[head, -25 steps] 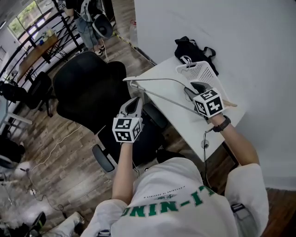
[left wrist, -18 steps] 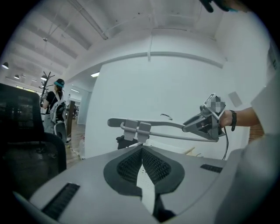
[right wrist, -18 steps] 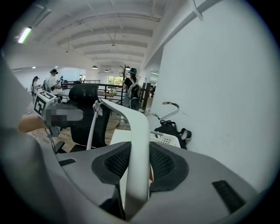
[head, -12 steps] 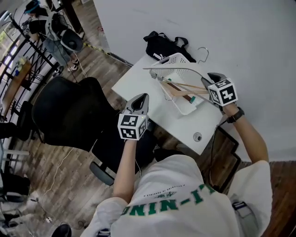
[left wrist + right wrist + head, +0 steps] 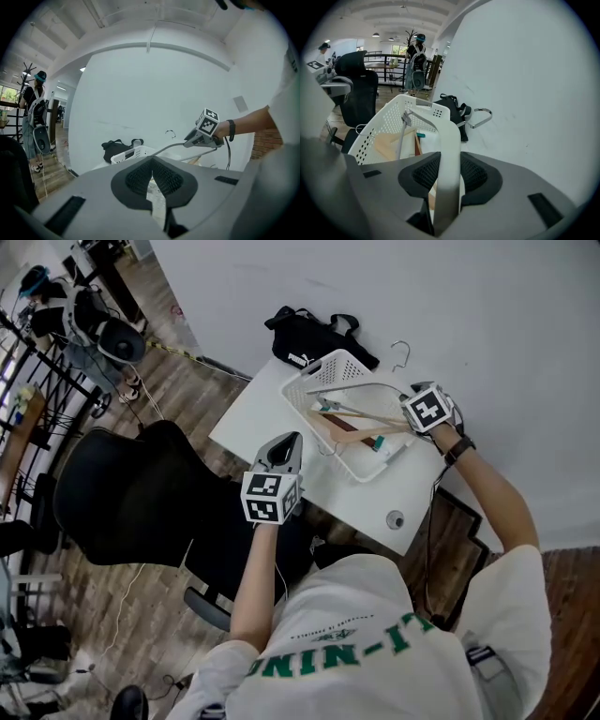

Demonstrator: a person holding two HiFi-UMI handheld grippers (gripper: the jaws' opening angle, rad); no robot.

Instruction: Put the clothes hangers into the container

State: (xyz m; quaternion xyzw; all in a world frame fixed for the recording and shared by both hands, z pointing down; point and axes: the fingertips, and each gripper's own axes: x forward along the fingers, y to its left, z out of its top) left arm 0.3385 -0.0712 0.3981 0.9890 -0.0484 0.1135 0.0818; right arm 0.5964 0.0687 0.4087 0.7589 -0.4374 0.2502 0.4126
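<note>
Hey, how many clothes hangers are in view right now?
2. A pale hanger is clamped in the right gripper above the white basket. A wooden hanger lies inside the basket. Others may be hidden beneath it.

- Inside the white basket point(image 5: 336, 365), the wooden hangers point(image 5: 349, 424) overlap and sit partly behind its wall, so I can't count them. The teal piece point(image 5: 421, 135) among them is too small to name.
- Over the basket, the grey hanger point(image 5: 449, 154) runs off the bottom edge of the right gripper view, between the pads of the right gripper point(image 5: 447, 176). From above, the marker cube covers that grip.
- Behind the basket, beside the black bag point(image 5: 305, 334), a metal hook point(image 5: 481, 120) shows; what it joins to I can't make out.
- On the table point(image 5: 272, 418), nearer me than the basket, a small round thing point(image 5: 395, 518) is too tiny to identify.
- Off to the basket's left, a white printed slip point(image 5: 154, 194) shows behind the left gripper point(image 5: 151, 180) pads; the print is unreadable.
</note>
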